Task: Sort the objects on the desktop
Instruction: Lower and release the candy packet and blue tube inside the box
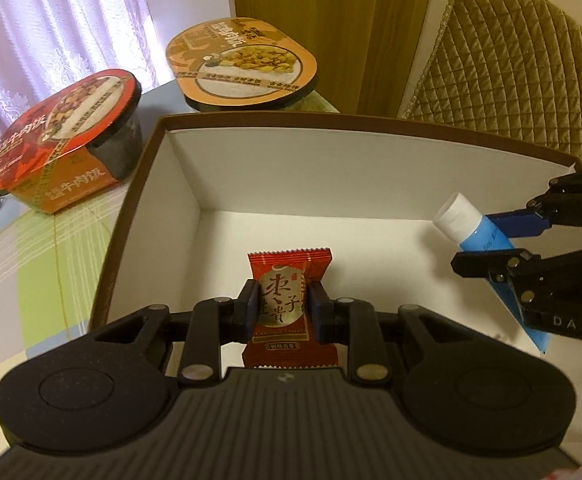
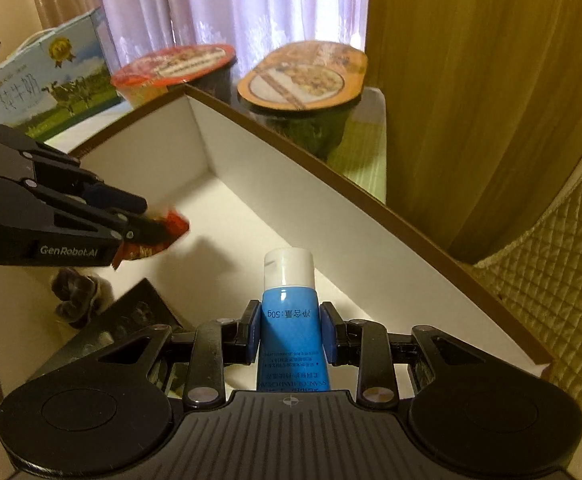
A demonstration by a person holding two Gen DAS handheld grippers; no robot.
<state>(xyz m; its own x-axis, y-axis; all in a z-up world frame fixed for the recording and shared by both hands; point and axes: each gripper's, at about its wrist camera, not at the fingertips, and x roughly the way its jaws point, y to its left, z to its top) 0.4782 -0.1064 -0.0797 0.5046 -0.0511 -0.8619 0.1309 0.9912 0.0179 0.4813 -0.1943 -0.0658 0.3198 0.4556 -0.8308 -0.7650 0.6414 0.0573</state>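
The snack packet (image 1: 287, 312) is red with gold print. The tube (image 2: 289, 332) is blue with a white cap. The box (image 1: 251, 168) is white inside, with a brown rim. The tablecloth (image 1: 39, 256) has green and white checks.

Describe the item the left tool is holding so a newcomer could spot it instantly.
Start at the big brown-rimmed cardboard box with white inside walls. Over its floor, the left tool pinches a small red foil snack packet with a gold oval label and crimped ends. The only other held item is a blue plastic tube with a white cap, so the red wrapper marks it out.
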